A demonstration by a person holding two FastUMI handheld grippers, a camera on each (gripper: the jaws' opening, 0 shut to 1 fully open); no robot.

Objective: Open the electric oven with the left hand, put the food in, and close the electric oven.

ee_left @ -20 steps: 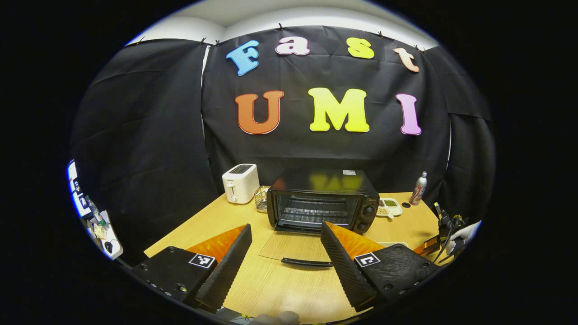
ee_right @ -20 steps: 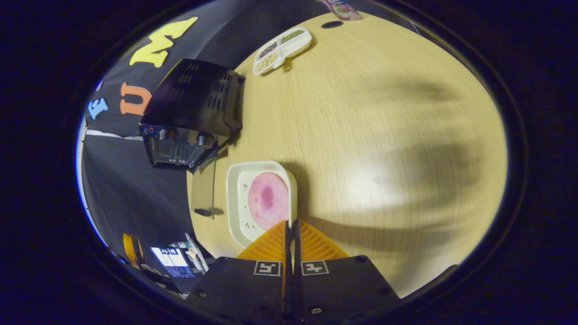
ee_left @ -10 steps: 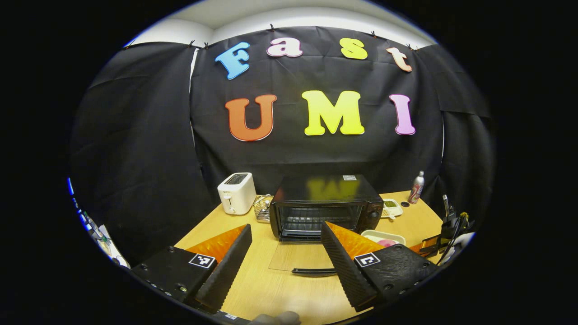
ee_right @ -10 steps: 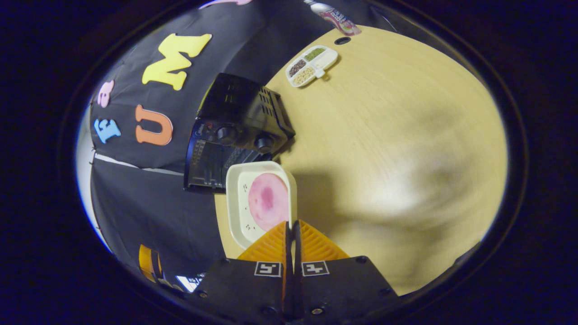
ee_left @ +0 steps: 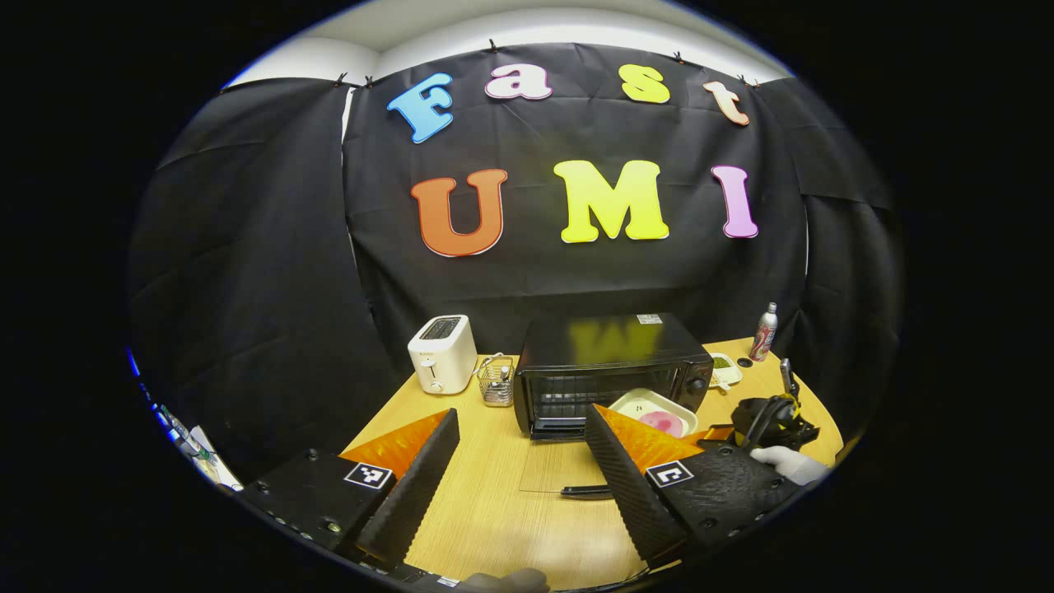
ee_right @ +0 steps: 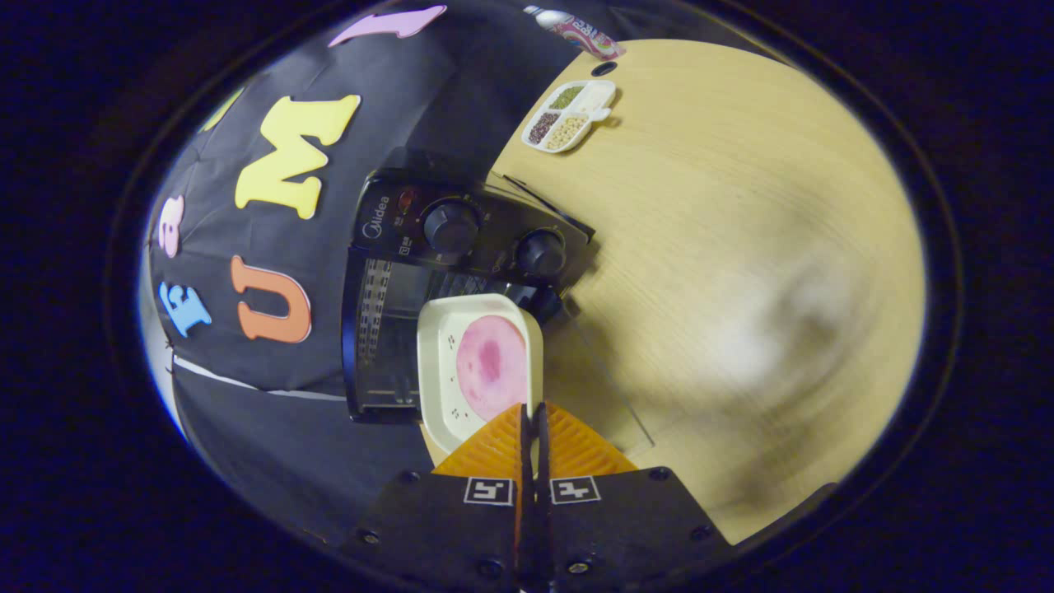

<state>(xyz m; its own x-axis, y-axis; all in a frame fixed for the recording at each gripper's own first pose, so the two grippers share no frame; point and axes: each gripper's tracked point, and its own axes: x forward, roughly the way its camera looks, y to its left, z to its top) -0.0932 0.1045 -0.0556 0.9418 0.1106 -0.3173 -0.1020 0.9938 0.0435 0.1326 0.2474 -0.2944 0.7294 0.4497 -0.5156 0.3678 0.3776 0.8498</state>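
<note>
With the electric oven point(ee_left: 613, 371) door point(ee_left: 564, 465) down flat on the table point(ee_left: 494, 511), I hold the food tray point(ee_right: 478, 366) by its rim in my right gripper's point(ee_right: 531, 412) closed jaws just before the oven's mouth, left gripper point(ee_left: 519, 461) wide open and empty; next I judge it slides onto the rack

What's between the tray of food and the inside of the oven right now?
Nothing visible. The oven door lies folded down flat, the opening is clear, and the tray, clamped at its rim by the right gripper, hangs just in front of it.
</note>
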